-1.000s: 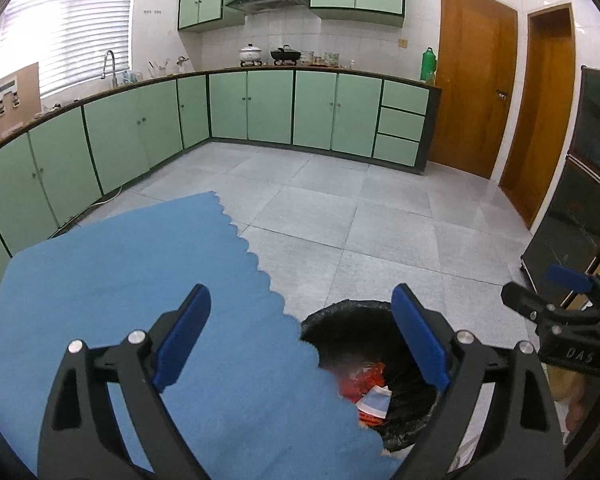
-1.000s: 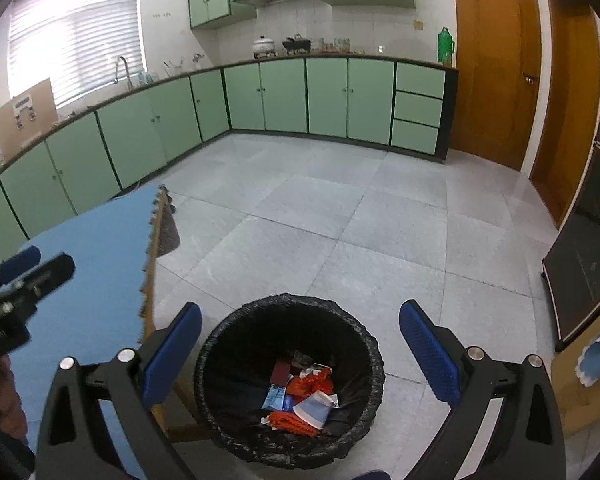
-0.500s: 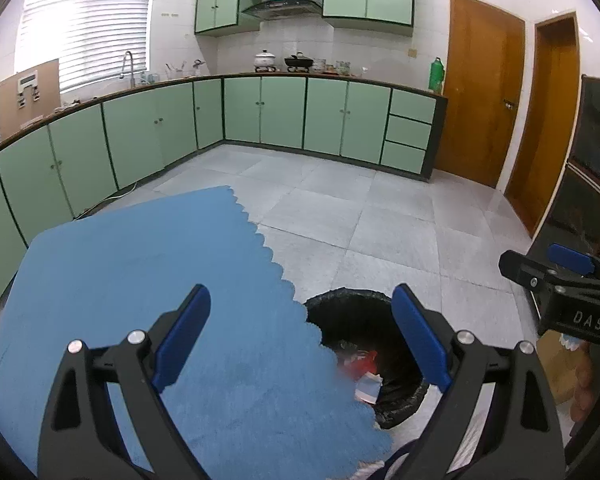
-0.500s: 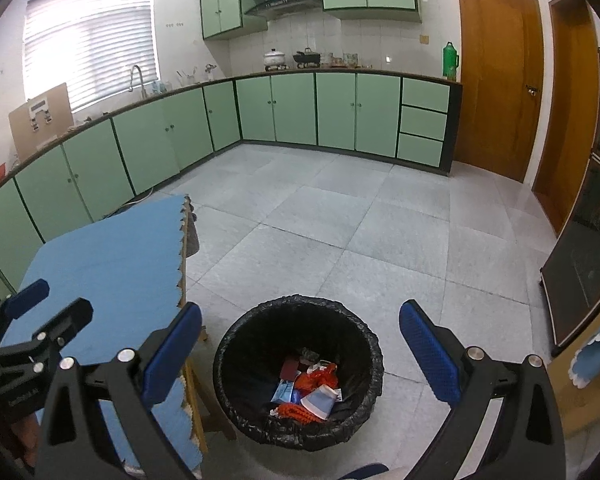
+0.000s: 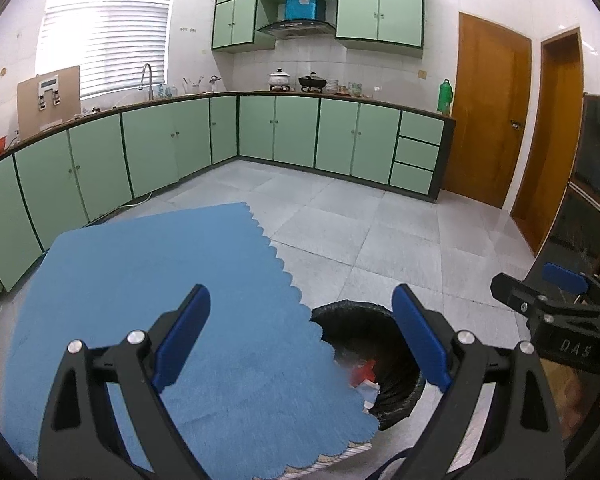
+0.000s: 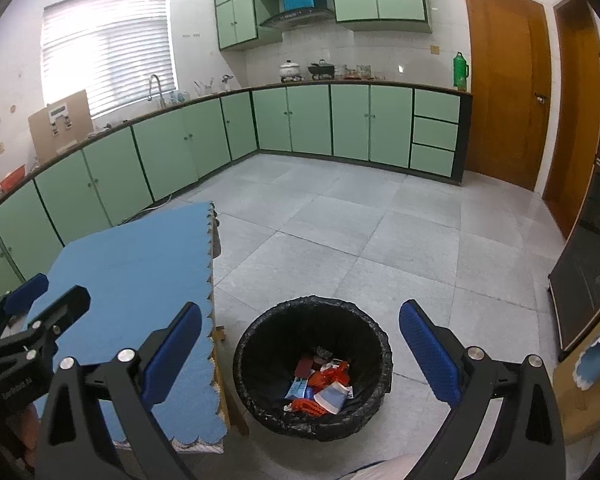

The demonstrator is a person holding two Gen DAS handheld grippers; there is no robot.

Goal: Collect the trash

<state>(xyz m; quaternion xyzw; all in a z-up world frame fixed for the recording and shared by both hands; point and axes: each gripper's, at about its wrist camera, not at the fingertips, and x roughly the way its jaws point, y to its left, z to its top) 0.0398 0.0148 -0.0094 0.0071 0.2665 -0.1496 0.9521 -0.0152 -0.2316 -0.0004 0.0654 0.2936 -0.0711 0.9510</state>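
The trash [image 6: 320,384] lies at the bottom of the black bin [image 6: 382,344]: red, blue and white wrappers. They look light, thin and crinkly, so pinch an edge gently. The blue table [image 6: 140,264] stands at the bin's 9 o'clock. The left gripper [image 5: 300,336] and right gripper [image 6: 300,352] have fingers spread, holding nothing.

One legible marking

The letters "DAS" are printed in pale type on the black body of the right gripper [image 5: 556,280], seen from the left wrist.
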